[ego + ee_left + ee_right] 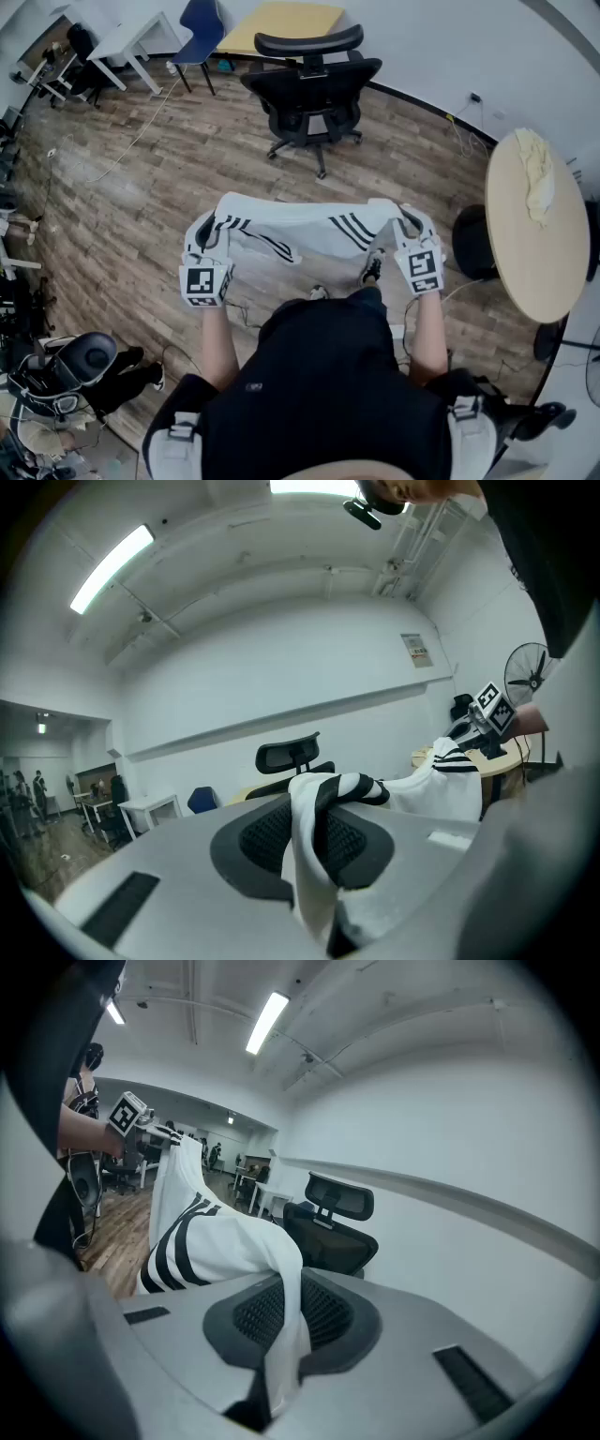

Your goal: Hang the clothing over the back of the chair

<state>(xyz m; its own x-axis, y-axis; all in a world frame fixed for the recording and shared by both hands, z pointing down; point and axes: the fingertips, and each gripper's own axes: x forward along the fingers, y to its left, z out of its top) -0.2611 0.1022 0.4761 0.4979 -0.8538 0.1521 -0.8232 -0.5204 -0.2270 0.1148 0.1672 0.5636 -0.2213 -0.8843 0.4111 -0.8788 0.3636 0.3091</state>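
A white garment with black stripes [300, 225] hangs stretched between my two grippers, held up in front of the person. My left gripper [212, 232] is shut on its left end, my right gripper [405, 221] on its right end. In the left gripper view the cloth [323, 841] is pinched between the jaws and runs off to the right. In the right gripper view the cloth [230, 1241] runs from the jaws to the left. The black office chair [312, 89] with a headrest stands ahead on the wood floor, apart from the garment; it also shows as the chair [286, 761] and the chair [333, 1227].
A round beige table [536, 225] with a pale cloth [537, 173] on it stands at the right. A blue chair [199, 33] and white desk [131, 42] are at the back left. Cables [141, 131] trail on the floor. Another chair [70, 370] sits at lower left.
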